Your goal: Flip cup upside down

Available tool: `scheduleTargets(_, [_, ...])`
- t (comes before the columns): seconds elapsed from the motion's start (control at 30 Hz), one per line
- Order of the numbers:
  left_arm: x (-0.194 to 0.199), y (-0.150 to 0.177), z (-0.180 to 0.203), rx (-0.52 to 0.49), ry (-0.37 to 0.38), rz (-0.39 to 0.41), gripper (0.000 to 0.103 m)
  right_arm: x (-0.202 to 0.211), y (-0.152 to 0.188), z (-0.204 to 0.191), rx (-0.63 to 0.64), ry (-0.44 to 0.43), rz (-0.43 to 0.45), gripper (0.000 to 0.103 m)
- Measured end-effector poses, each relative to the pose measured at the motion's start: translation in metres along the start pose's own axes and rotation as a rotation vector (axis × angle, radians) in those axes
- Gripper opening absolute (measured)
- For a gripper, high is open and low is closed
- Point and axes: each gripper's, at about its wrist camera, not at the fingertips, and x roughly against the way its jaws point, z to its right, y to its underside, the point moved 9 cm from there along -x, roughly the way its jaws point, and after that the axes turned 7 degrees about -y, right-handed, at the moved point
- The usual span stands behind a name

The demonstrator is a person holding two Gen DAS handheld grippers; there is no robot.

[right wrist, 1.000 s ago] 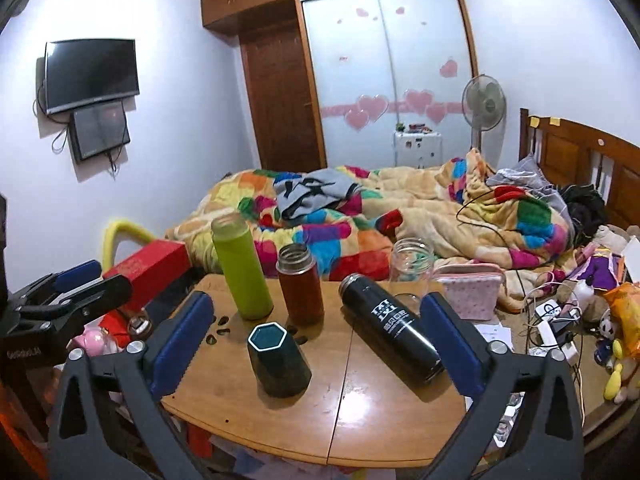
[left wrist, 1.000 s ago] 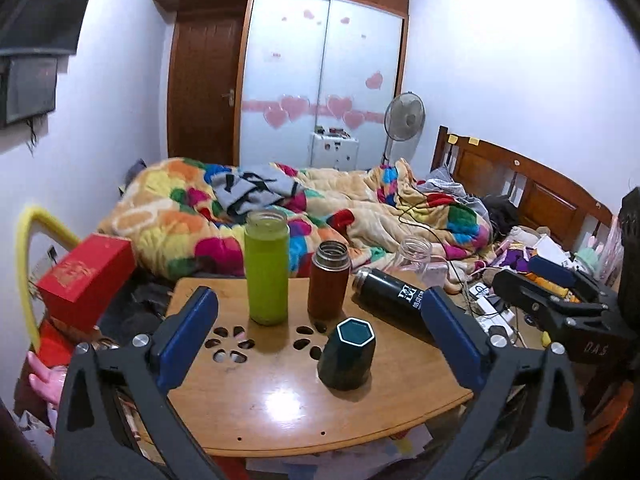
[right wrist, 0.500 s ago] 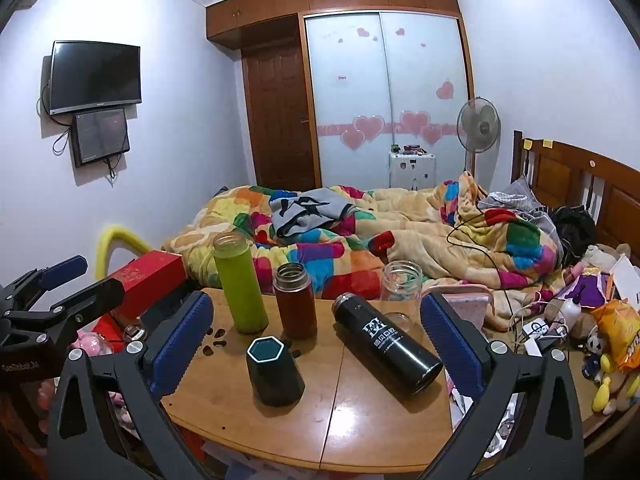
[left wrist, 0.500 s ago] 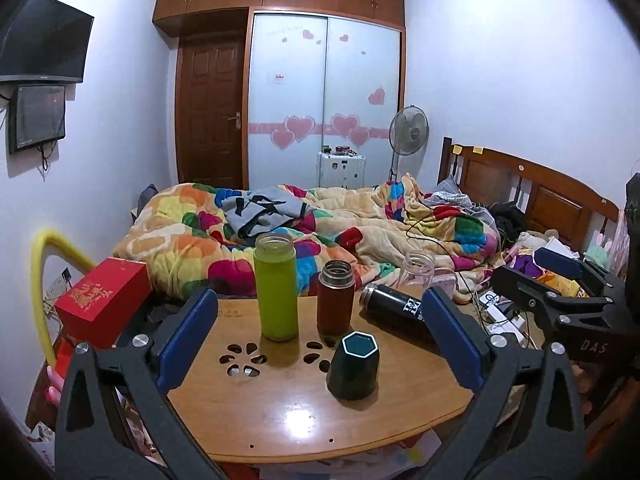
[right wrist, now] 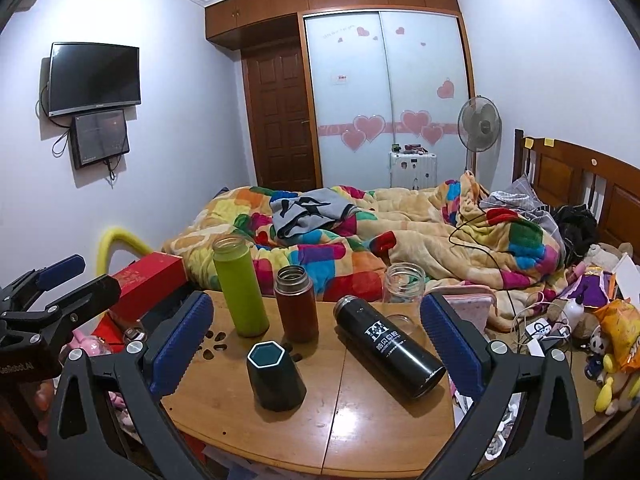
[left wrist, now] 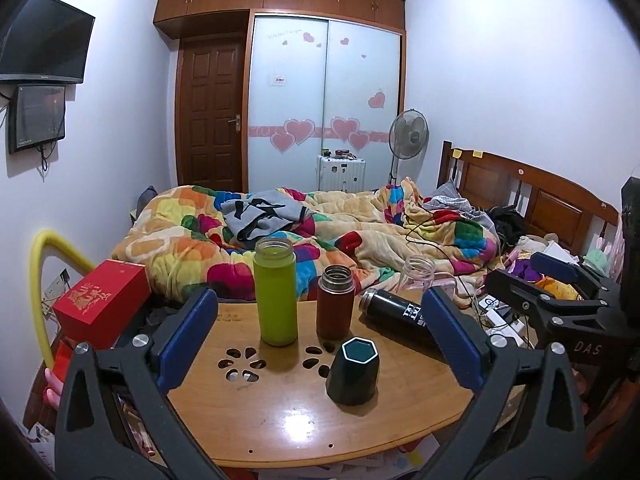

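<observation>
A dark green hexagonal cup (left wrist: 354,372) stands on the round wooden table (left wrist: 280,432), narrow white-rimmed end up; it also shows in the right wrist view (right wrist: 276,376). My left gripper (left wrist: 320,340) is open and empty, held back from the table with the cup between its blue pads (left wrist: 188,336). My right gripper (right wrist: 316,344) is open and empty, also held back, and appears at the right of the left view (left wrist: 560,292). The left gripper shows at the left of the right view (right wrist: 52,284).
On the table stand a green bottle (left wrist: 276,288), a brown flask (left wrist: 336,302) and a clear jar (right wrist: 402,292); a black flask (right wrist: 388,346) lies on its side. A red box (left wrist: 102,298) sits left. A bed with a colourful blanket (left wrist: 320,232) lies behind.
Both grippers have drawn back and tilted up from the table, so the objects look smaller and lower. Nothing on the table has moved.
</observation>
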Motion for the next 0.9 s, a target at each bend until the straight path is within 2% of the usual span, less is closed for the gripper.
scheduleTargets(0.9, [-0.0008,-0.0023,0.0046,-0.003,-0.002,0.009,0.103,0.0020,-0.0009,-0.0032,0.008,-0.006,0.007,0.103])
